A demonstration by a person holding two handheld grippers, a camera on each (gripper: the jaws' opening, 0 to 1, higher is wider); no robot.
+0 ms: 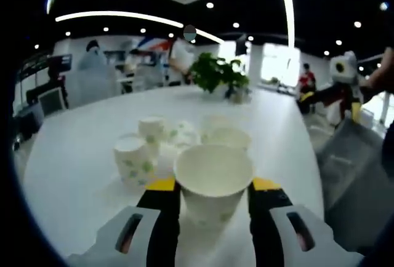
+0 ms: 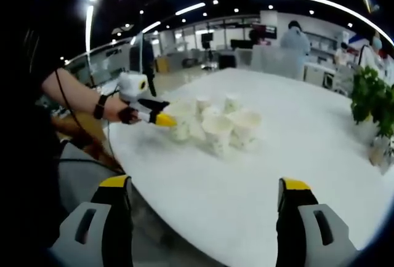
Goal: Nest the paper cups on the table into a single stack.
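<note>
Left gripper (image 1: 213, 187), w/ yellow-tipped black jaws, is pinching a white paper cup (image 1: 213, 179) upright, mouth up, one jaw on each side of its wall, low over the near part of the big white round worktop (image 1: 74, 175). Just behind it sits a cluster of more white paper cups w/ faint green print (image 1: 161, 145): one upside down to the left, another upside down behind that, a few more mouth-up further back & to the right; edges blur together so exact count can't be told. Green leafy potted plant (image 1: 217, 73) stands at the far side of the worktop, well apart from the cups.

Right gripper (image 2: 205, 196) has its jaws spread wide w/ nothing between them, hanging over the near edge of the worktop (image 2: 246, 181), well apart from the cup cluster (image 2: 218, 124) in mid-worktop. In the right gripper view the left gripper (image 2: 161, 118) comes in from the left, held by a person's hand (image 2: 126, 113) w/ a dark wrist strap, its yellow tips right at the cluster's left edge. The plant (image 2: 372, 98) is at the right edge of that view. The right gripper also shows far off in the left gripper view (image 1: 345, 91), off beyond the worktop's right side.
</note>
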